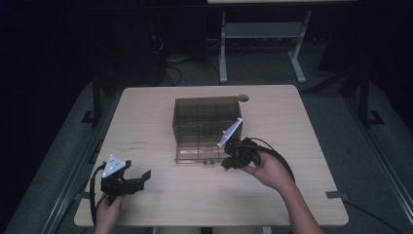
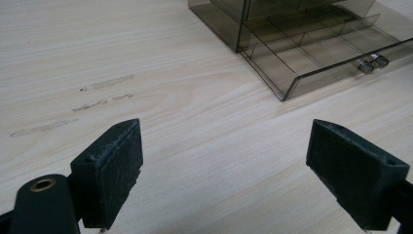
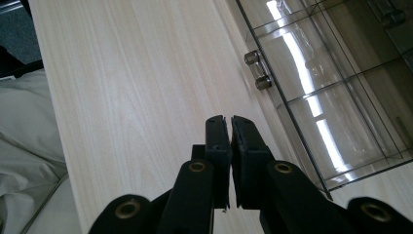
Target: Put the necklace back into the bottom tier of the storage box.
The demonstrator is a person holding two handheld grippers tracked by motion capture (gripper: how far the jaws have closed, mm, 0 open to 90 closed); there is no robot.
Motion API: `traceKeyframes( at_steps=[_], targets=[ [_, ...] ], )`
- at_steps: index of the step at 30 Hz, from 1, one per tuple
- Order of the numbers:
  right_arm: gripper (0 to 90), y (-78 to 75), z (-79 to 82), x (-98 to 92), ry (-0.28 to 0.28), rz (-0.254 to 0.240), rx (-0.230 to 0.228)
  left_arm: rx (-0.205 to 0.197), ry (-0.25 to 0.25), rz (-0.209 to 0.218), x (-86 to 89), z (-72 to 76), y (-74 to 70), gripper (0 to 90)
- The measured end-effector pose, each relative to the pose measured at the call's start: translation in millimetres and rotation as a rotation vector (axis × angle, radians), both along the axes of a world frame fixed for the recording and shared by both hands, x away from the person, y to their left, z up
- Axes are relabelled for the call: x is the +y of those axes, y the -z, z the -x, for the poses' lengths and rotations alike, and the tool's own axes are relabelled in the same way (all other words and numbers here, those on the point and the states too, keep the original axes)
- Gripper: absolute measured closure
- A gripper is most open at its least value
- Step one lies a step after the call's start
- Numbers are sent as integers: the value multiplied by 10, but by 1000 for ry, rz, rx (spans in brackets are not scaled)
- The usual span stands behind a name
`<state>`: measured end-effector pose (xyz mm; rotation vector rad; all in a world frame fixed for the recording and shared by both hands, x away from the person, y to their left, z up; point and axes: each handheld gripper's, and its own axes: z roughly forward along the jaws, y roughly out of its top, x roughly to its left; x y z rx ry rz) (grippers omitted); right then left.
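A smoky see-through drawer box (image 1: 207, 117) stands in the middle of the wooden table (image 1: 160, 204). Its bottom drawer (image 1: 195, 157) is pulled out toward me, and its dividers mark off empty compartments (image 2: 297, 53). My right gripper (image 1: 227, 165) is held just off the drawer's front right corner. Its jaws (image 3: 228, 124) are shut with nothing between them, next to the drawer's small clear handle (image 3: 257, 71). My left gripper (image 1: 142, 180) rests low at the table's front left, well away from the box. It stands wide open (image 2: 234, 170) over bare wood.
A round cable hole (image 1: 243, 98) sits at the table's back edge behind the box. A white desk frame (image 1: 263, 44) stands on the floor beyond. Faint tape marks (image 2: 104, 83) streak the wood ahead of the left gripper. Pale clothing (image 3: 24, 146) shows past the table's edge.
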<state>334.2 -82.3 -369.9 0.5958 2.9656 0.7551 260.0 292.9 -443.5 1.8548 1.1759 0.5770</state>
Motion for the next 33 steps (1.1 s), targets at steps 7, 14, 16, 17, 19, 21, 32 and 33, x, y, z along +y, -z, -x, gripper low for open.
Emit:
traceKeyframes(
  at_steps=[7,14,16,17,19,21,32,33],
  targets=[
    [859,-18,-52,42,-3,-3,0,4,4,-3,-12,3,-2,130],
    [859,-25,-101,103,-3,-6,-4,-1,3,1,-18,9,-15,131],
    [859,-28,-114,124,-3,-4,0,-1,1,6,-17,7,-12,131],
    [859,-29,-121,132,-6,-1,0,-2,2,3,-15,6,-12,131],
    [859,-39,-137,151,-5,0,1,-4,1,5,-15,6,-10,130],
    [859,-53,-152,167,-6,-6,0,-2,3,2,-12,2,-8,130],
    [859,-77,-232,240,-10,-7,0,-8,1,8,-9,6,-14,130],
    [859,-83,-236,248,-7,-7,2,-9,1,6,-9,6,-15,130]
  ],
)
